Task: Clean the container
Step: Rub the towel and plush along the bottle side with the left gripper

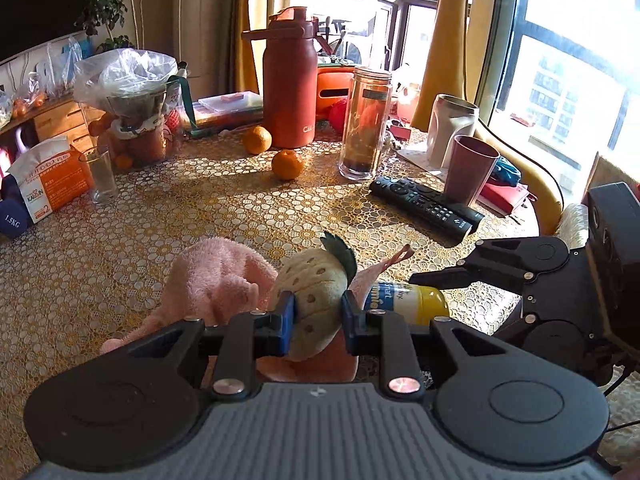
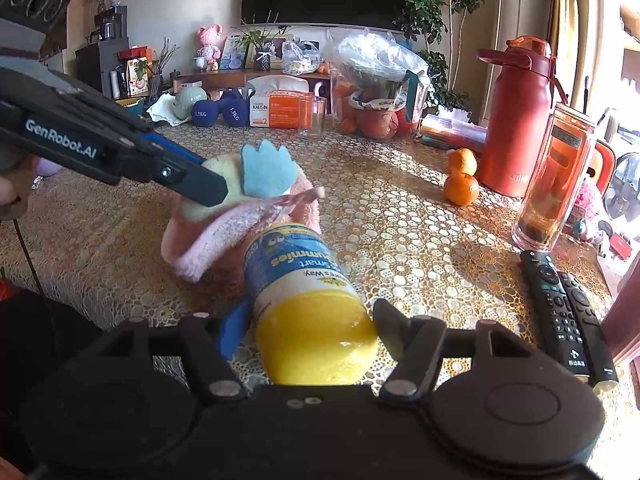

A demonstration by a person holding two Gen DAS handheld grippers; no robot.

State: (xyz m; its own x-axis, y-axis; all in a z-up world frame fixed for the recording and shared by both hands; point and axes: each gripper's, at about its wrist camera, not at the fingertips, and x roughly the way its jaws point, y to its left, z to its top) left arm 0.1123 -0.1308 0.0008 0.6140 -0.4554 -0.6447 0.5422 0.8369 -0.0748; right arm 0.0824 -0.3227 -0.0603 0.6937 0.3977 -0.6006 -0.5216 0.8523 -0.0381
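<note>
Left wrist: my left gripper pinches the strawberry-shaped plush over the pink towel; the gummies bottle lies at 3 o'clock.

Right wrist: my right gripper clamps the bottle's yellow cap, towel at 11 o'clock.

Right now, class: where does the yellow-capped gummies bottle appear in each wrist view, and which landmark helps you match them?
Left wrist view: gummies bottle lower centre-right, mostly hidden behind the strawberry plush.
Right wrist view: gummies bottle bottom centre, yellow cap nearest the camera, between the right gripper fingers.
Shared landmark: the red thermos, with two oranges nearby.
</note>
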